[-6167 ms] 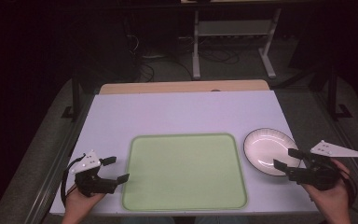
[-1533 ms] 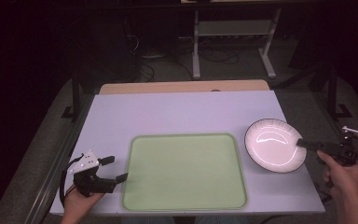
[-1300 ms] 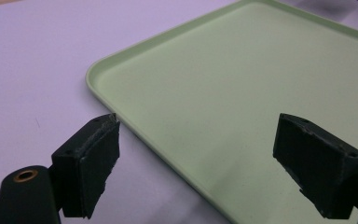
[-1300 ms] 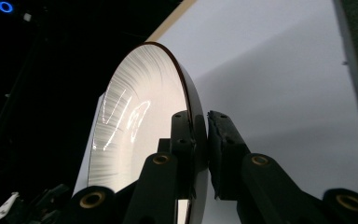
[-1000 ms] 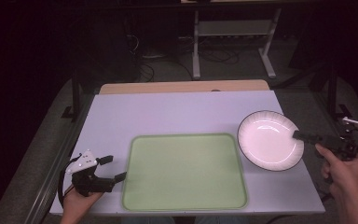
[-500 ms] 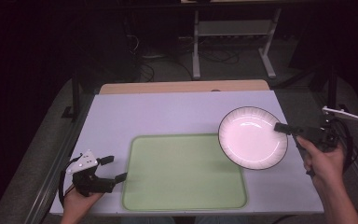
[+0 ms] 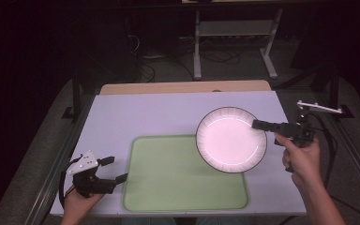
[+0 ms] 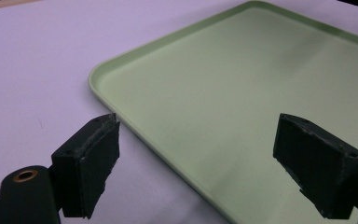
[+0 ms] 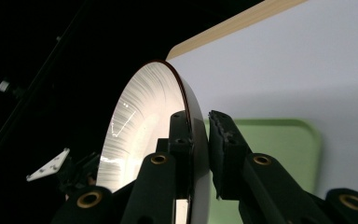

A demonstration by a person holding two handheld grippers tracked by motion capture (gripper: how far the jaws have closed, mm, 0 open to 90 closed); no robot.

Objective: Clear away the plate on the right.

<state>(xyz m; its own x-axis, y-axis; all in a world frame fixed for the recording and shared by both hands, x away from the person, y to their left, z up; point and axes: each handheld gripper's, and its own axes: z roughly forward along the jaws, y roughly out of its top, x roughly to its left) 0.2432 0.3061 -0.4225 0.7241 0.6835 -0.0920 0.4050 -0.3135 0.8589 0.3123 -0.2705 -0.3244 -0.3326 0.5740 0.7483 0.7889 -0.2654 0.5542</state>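
A white plate (image 7: 231, 139) with a dark rim hangs in the air above the right part of a light green tray (image 7: 168, 178). My right gripper (image 7: 258, 124) is shut on the plate's right rim, and in the right gripper view the rim of the plate (image 9: 144, 130) sits pinched between the two jaws of the right gripper (image 9: 200, 154). My left gripper (image 7: 115, 169) rests at the front left of the table, open, just left of the tray. In the left gripper view the left gripper (image 8: 214, 163) has its jaws standing wide apart over the near corner of the tray (image 8: 242, 93).
The tray lies on a pale lilac table top (image 7: 159, 115) with a wooden strip (image 7: 183, 87) along its far edge. Metal rails run along both sides. A metal stand (image 7: 234, 42) and cables sit on the dark floor beyond.
My right gripper took hold of the plate, lifted it off the table at the right and carried it left toward the tray. The left gripper stayed in place.
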